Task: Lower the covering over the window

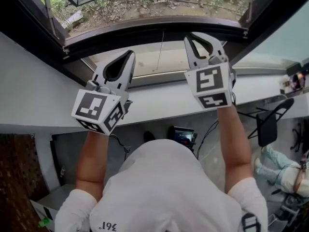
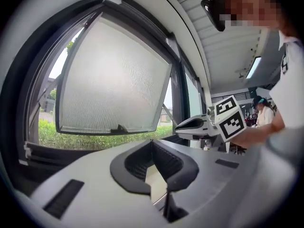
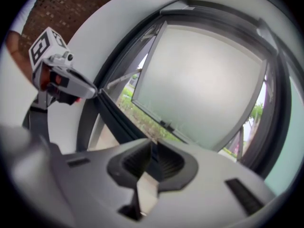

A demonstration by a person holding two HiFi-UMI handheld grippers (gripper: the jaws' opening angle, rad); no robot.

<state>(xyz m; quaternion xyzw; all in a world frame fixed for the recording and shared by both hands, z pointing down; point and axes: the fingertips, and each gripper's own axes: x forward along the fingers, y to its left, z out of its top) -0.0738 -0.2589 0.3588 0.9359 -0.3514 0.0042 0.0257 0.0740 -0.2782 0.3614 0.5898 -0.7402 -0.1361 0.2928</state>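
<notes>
Head view: both arms are raised toward the open window (image 1: 159, 30), whose upper part is cut off by the picture edge. The covering cannot be made out in any view. Only a thin cord (image 1: 161, 50) hangs in the opening, between the two claws and touching neither.

Left claw (image 1: 131, 53): closed, tips meeting, nothing between them in the left gripper view.

Right claw (image 1: 189, 36): tips drawn together, with a thin dark slit at the pads. The right gripper view is soft, and no held thing can be made out there.

Frosted sash (image 2: 114, 80): swung outward, with grass (image 2: 71, 139) below it. Its lower-edge latch is too small to read.

White sill (image 1: 159, 109): under both claws, partly hidden by the marker cubes.
</notes>
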